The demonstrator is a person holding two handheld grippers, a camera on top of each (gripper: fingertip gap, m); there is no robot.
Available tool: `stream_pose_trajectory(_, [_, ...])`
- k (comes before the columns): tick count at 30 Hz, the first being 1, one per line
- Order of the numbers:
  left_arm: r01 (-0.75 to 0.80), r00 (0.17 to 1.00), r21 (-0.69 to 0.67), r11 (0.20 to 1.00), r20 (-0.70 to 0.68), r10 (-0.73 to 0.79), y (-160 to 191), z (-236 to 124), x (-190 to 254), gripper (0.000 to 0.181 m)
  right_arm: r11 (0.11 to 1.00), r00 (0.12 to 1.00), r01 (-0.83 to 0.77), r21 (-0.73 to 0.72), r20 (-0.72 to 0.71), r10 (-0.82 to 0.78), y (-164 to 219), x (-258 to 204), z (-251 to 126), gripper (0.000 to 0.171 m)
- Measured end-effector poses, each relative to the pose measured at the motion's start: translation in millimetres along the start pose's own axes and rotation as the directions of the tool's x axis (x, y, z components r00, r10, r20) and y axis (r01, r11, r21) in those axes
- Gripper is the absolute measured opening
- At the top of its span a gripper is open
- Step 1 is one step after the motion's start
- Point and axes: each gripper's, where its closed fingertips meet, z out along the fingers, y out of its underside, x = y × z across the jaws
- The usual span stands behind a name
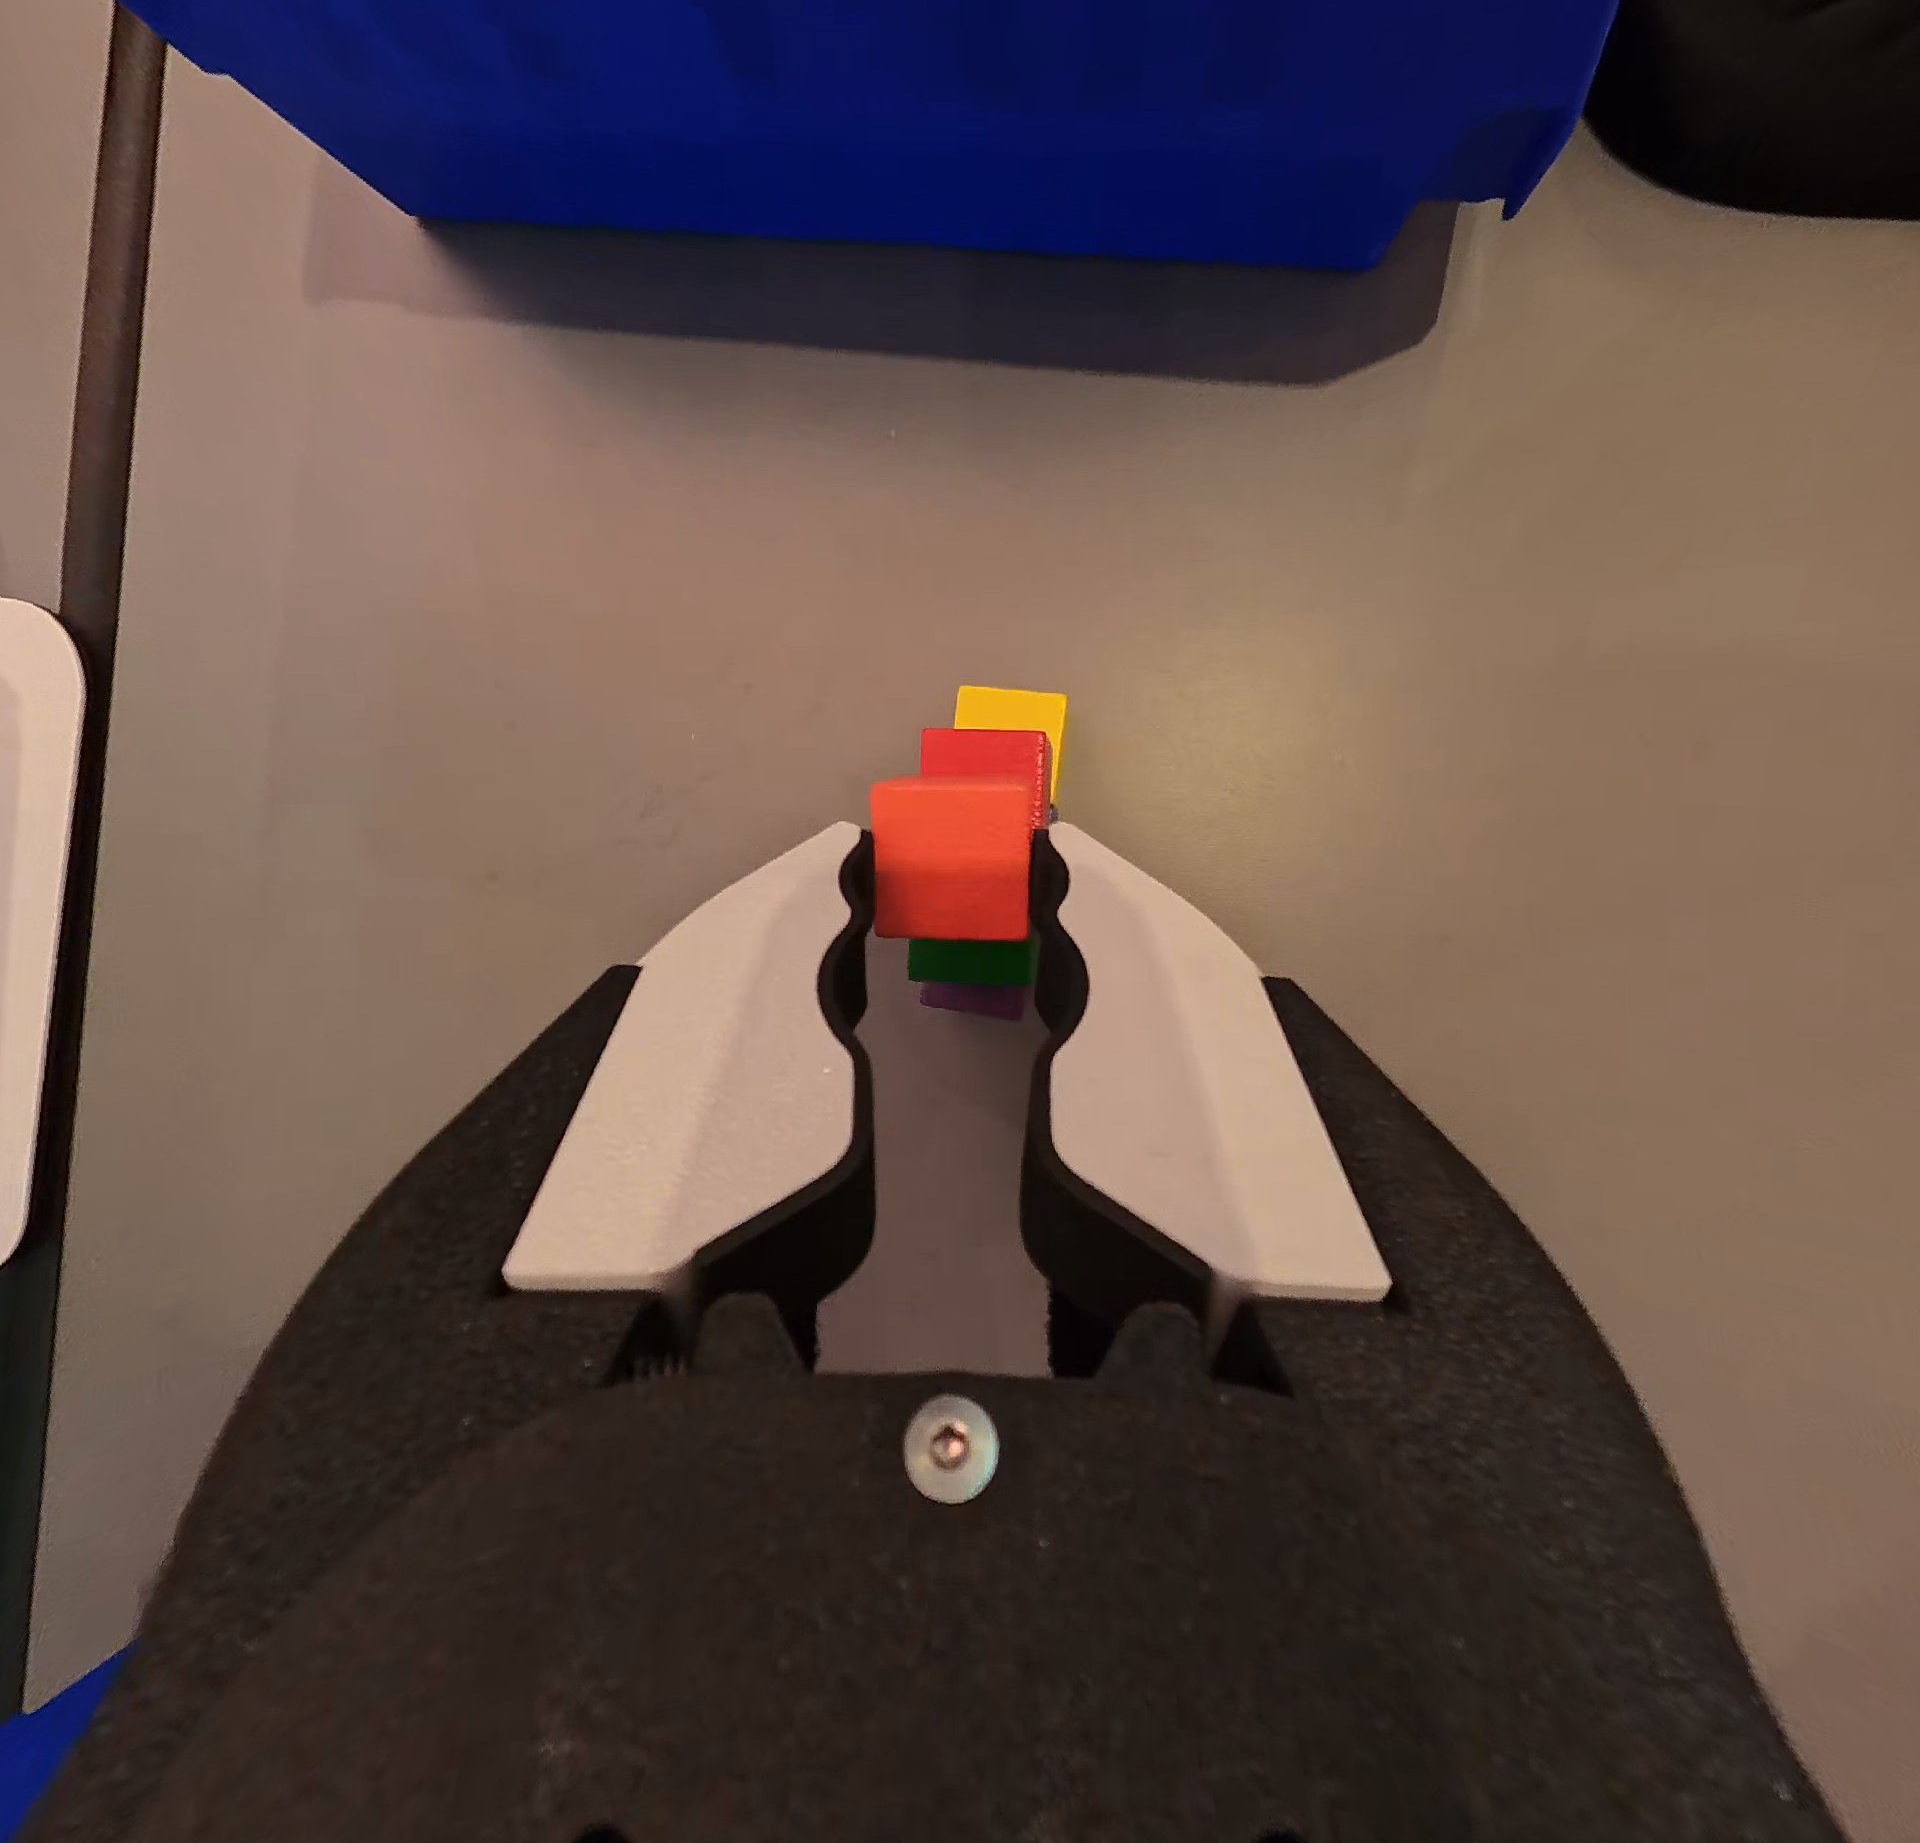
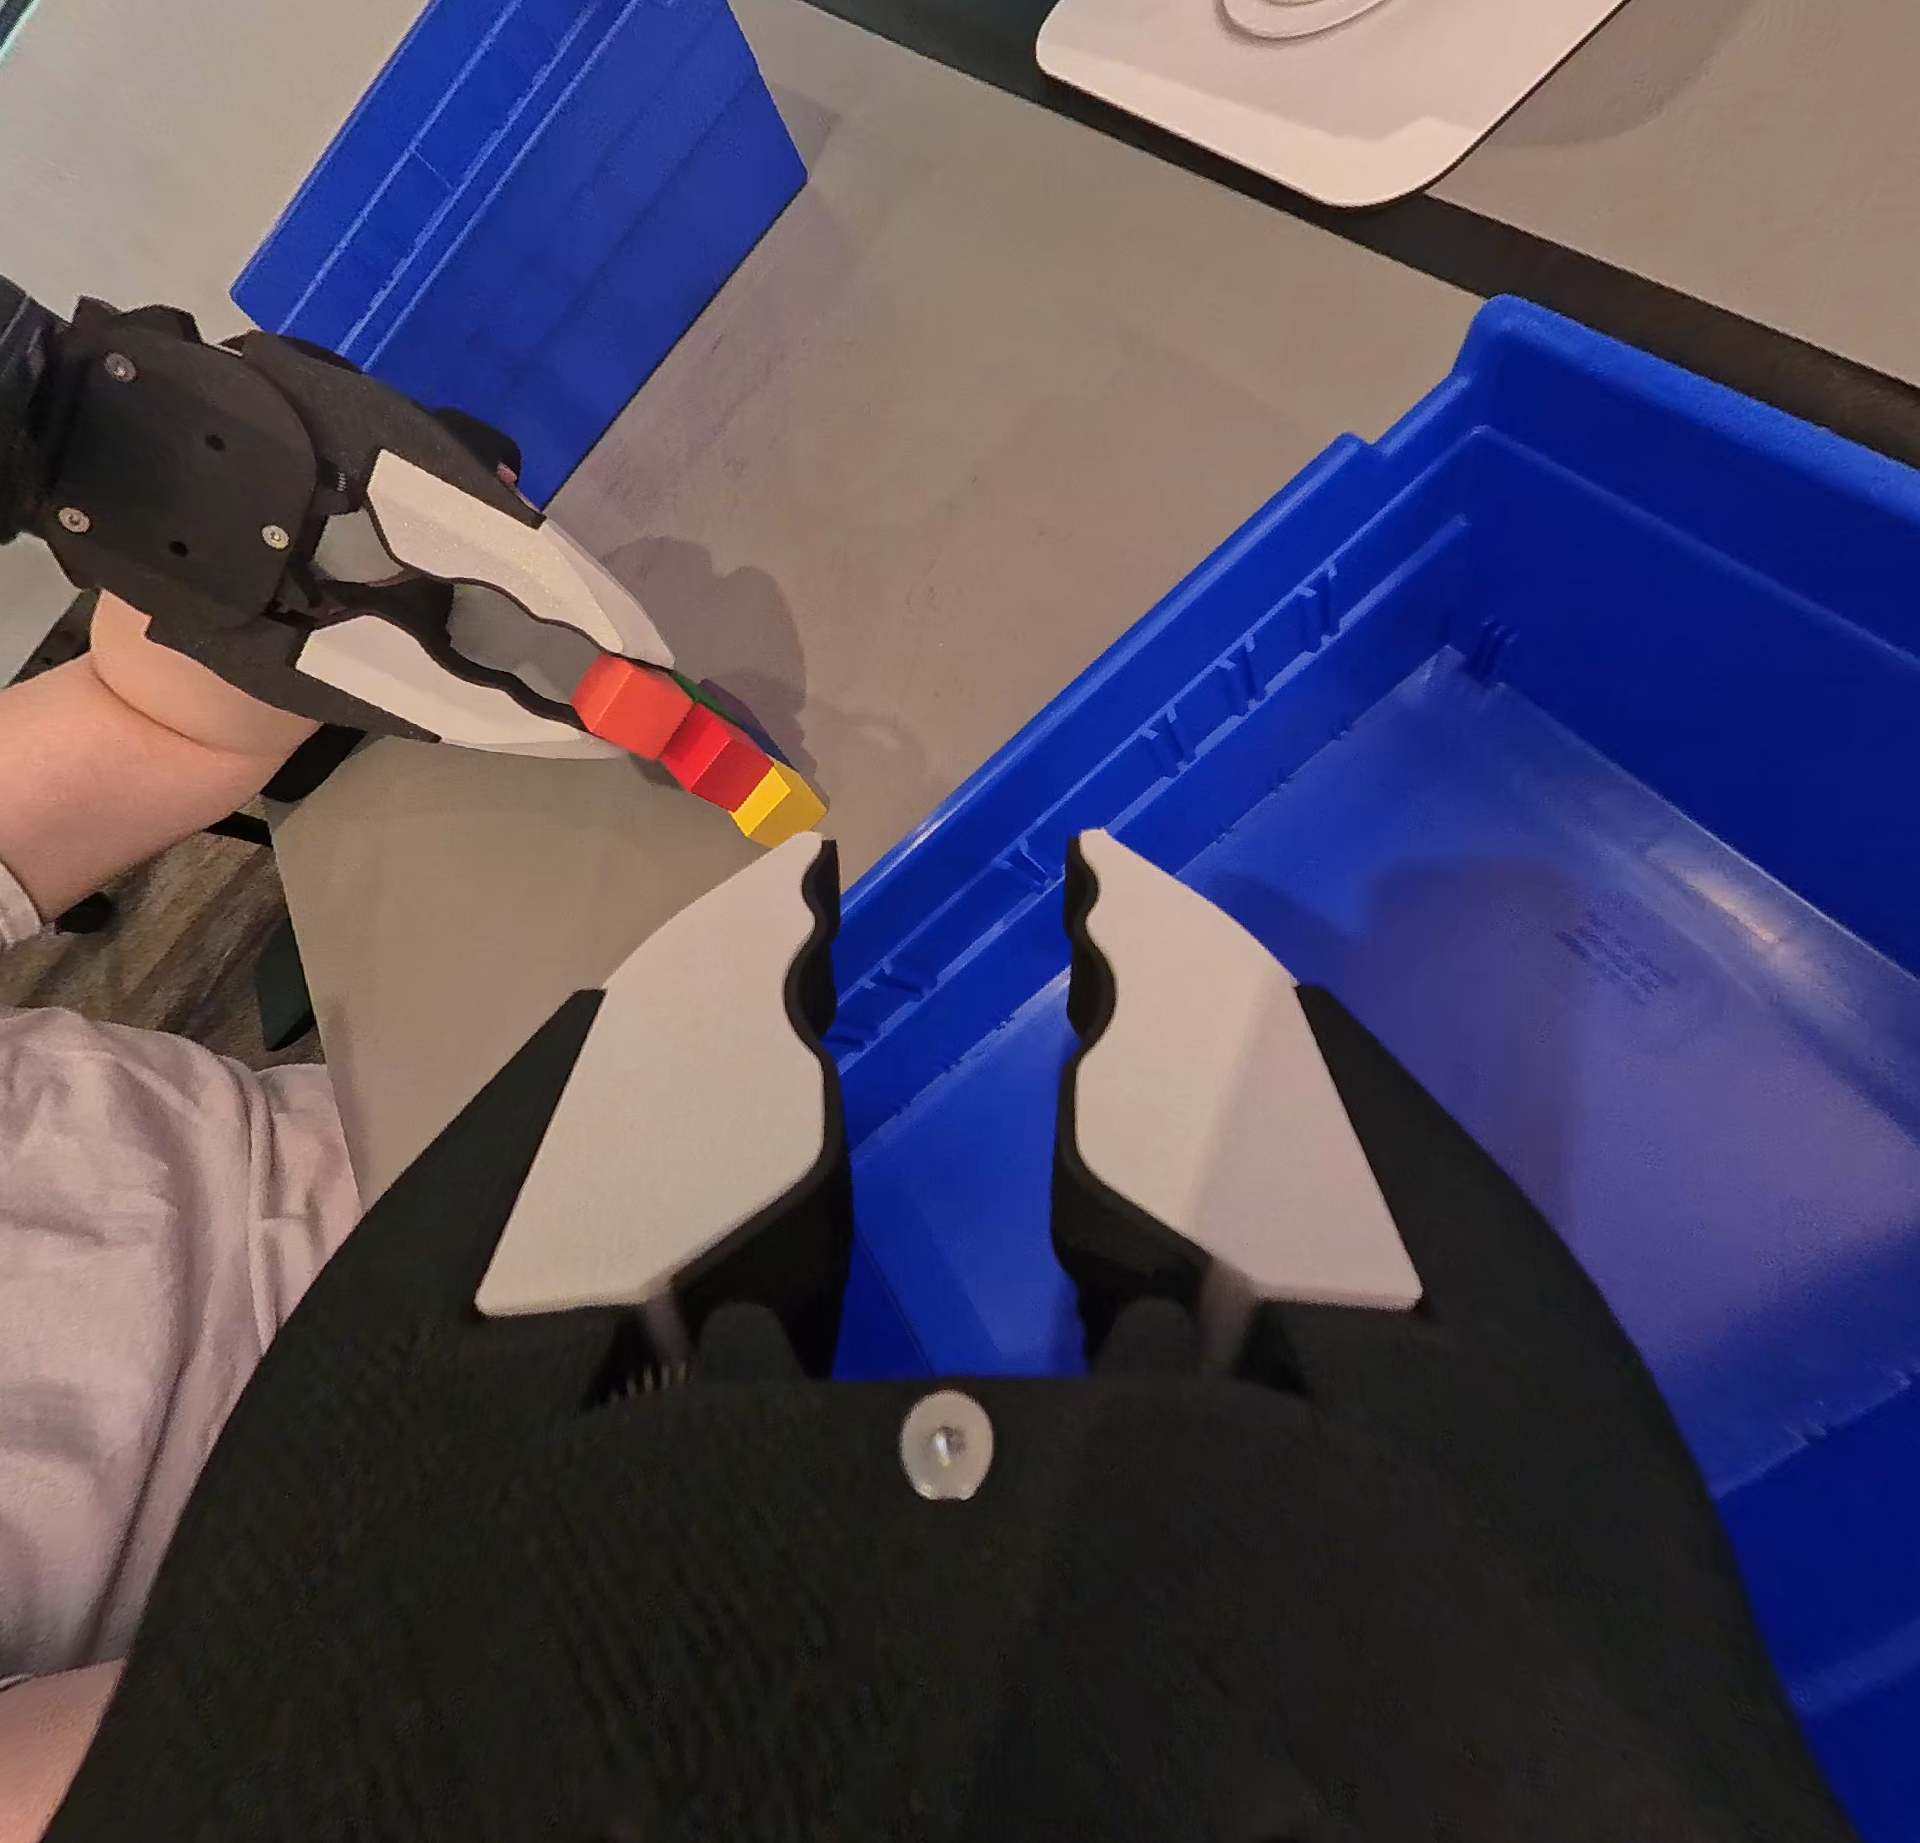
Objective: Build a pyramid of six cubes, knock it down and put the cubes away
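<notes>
Left gripper: jaws closed on the orange cube, held at the very tips, at the near end of the cube cluster.
Orange cube: raised above the green cube and purple cube, which show just under it; whether it rests on them cannot be told.
Risk, grip: with so little of the jaws on the cube, it could twist or slip out when lifted or set down.
Risk, neighbours: the red cube sits right behind the orange one, the yellow cube behind that; a sideways nudge could shove the row across the counter.
Right gripper: jaws open and holding nothing, over the near blue bin.
Risk, crowding: its left tip is just beside the yellow cube and could knock it.
Hidden: a sixth cube is barely a sliver of blue; the cluster's layering is hard to read.
Cut off: the far blue bin and a white tray run out of frame.
</notes>
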Motion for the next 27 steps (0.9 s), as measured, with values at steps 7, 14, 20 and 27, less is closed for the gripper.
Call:
stream_pose_trajectory(7, [-0.011,1.0,-0.012,1.0,-0.003,0.011,1.7,1.0,1.2,0.028,1.0,1.0,0.002,-0.006,0.0,-0.002,0.6,-0.6,1.3,0.042])
stream_pose_trajectory(14, [-0.027,1.0,-0.034,0.999,0.002,0.027,4.0,4.4,2.2,0.028,1.0,1.0,-0.002,-0.01,0.0,0.002,1.6,0.2,1.9,0.042])
stream_pose_trajectory(20, [-0.034,0.999,-0.039,0.999,0.007,0.034,4.3,5.6,1.9,0.028,1.0,1.0,-0.002,-0.01,0.001,0.002,1.6,0.2,1.8,0.042])
stream_pose_trajectory(27, [-0.029,1.0,-0.036,0.999,0.005,0.029,4.0,7.0,1.1,0.028,1.0,1.0,-0.004,-0.019,0.001,0.004,2.9,0.8,3.2,0.042])
